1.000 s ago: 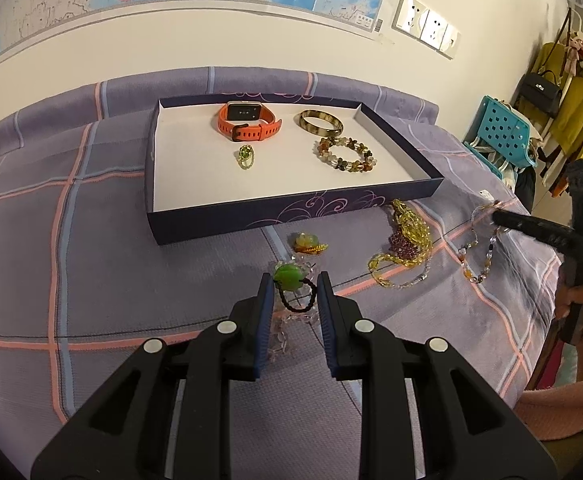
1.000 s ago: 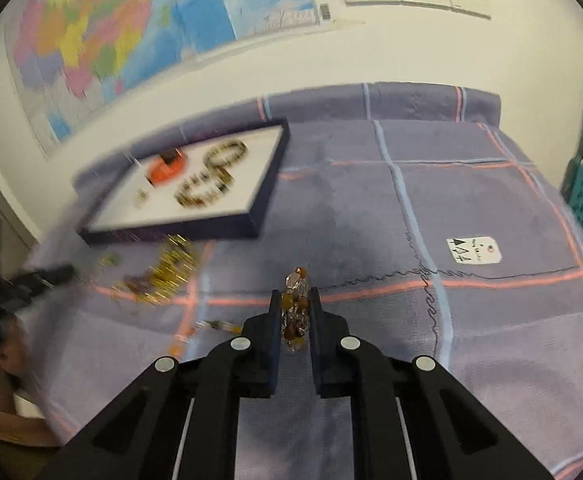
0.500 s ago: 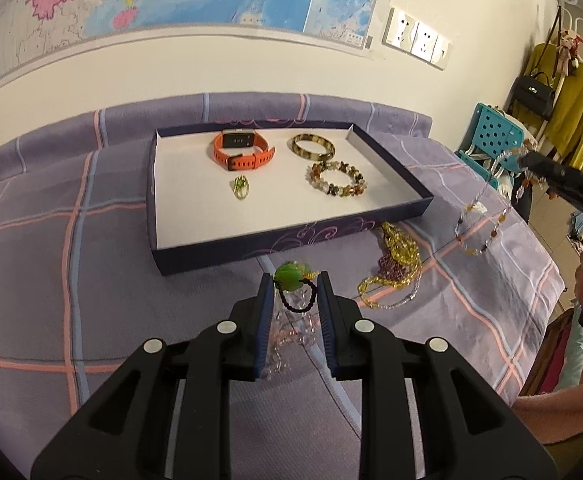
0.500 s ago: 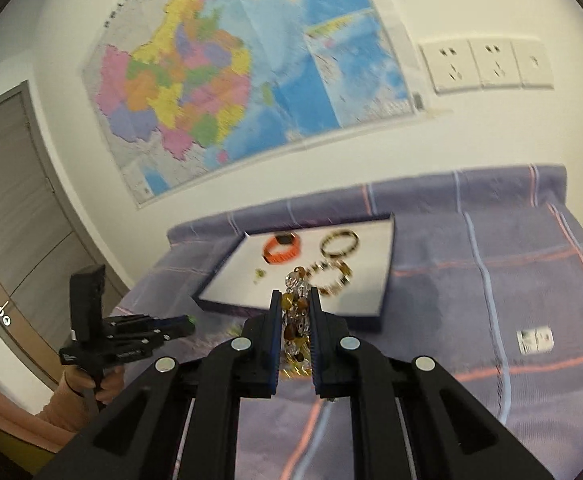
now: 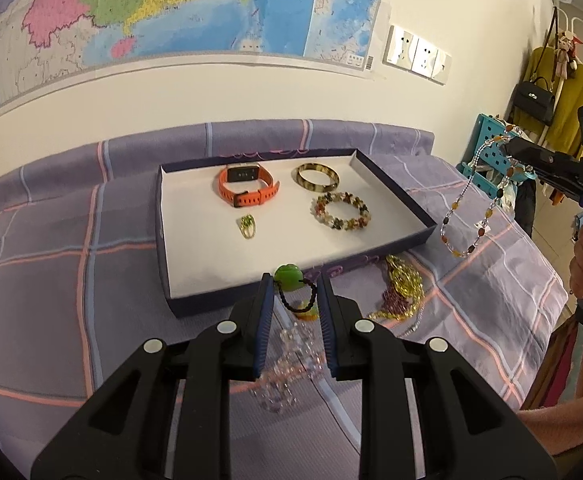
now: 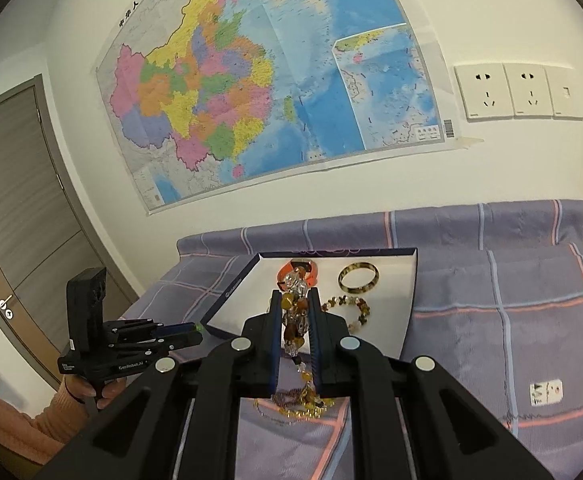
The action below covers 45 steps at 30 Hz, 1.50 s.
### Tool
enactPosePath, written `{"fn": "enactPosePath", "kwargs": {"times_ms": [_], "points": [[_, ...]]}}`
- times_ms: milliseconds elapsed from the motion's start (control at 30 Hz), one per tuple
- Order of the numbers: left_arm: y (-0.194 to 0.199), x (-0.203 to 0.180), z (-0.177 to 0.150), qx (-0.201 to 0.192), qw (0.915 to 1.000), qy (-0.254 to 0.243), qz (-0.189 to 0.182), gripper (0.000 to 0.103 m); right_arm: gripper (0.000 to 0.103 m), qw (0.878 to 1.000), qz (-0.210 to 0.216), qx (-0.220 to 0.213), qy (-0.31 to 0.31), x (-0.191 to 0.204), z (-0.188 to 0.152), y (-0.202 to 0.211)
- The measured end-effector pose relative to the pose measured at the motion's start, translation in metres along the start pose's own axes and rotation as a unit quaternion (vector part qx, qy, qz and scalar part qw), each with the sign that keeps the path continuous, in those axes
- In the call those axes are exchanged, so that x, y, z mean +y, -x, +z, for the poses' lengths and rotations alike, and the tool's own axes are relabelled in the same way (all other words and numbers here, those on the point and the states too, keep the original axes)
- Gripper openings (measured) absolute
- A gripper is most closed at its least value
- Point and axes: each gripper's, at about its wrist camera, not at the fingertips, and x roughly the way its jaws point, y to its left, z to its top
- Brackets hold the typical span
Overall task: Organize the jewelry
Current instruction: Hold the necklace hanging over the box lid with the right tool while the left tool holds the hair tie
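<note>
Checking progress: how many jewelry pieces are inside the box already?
4: orange watch back left, amber bangle back right, beaded bracelet in front of it, small green piece centre-left.

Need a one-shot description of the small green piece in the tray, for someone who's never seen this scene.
Find the navy-walled, white-floored tray on the purple plaid bedspread. The green-and-gold ring lies just in front of the orange smartwatch. It is by far the smallest item there, and the only green one in the tray.

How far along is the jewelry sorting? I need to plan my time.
Done: orange watch, amber bangle, multicolour bead bracelet and small green pendant lie in the navy tray. In hand: left claw grips a green-bead cord necklace; right claw a brown-and-clear bead necklace. Left: the yellow-and-purple bead tangle.
</note>
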Motion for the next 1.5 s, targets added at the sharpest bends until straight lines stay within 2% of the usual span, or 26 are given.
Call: {"fn": "enactPosePath", "kwargs": {"times_ms": [667, 1500], "points": [[-0.026, 0.007, 0.03, 0.0, 1.0, -0.003, 0.005, 0.022, 0.011, 1.0, 0.017, 0.014, 0.009, -0.003, 0.033, -0.05], [-0.075, 0.023, 0.043, 0.04, 0.9989, 0.012, 0.02, 0.022, 0.011, 0.998, 0.033, 0.057, 0.002, -0.008, 0.033, -0.118]]}}
